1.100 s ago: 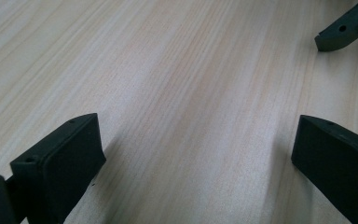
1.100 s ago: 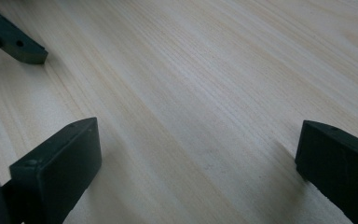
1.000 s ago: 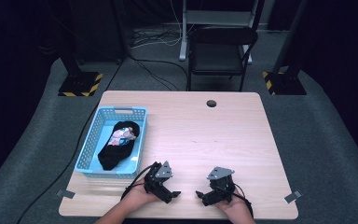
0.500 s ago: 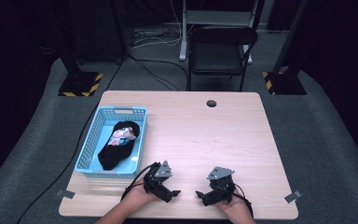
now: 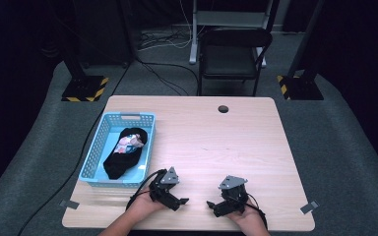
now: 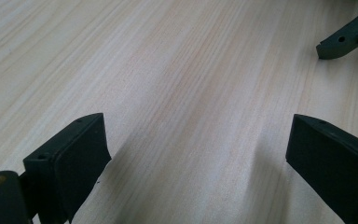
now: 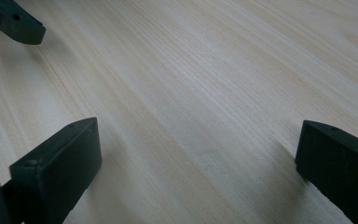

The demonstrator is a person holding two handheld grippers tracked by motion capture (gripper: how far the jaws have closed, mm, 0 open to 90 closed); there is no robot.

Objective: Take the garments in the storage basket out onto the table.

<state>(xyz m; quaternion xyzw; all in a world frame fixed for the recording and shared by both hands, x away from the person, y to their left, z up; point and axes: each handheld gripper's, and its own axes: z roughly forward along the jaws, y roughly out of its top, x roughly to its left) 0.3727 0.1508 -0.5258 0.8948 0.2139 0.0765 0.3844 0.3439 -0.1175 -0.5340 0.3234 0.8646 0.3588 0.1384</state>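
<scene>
Both grippers rest low on the wooden table [image 5: 211, 142] near its front edge, each held in a hand. My left gripper [image 5: 179, 201] points right and stands open; in the left gripper view [image 6: 198, 149] its jaws are wide apart over bare wood. My right gripper [image 5: 211, 204] points left and is open too, with nothing between its jaws in the right gripper view [image 7: 198, 156]. Each gripper view catches a jaw tip of the other gripper at its upper edge. A blue plastic basket [image 5: 94, 160] at the table's left holds dark and light cloth [image 5: 125, 150].
A round cable hole [image 5: 223, 109] lies near the table's far edge. A black chair [image 5: 234, 56] stands behind the table. Black cables [image 5: 83, 162] trail off the table's left side to the floor. Tape marks [image 5: 307, 207] sit at the front corners.
</scene>
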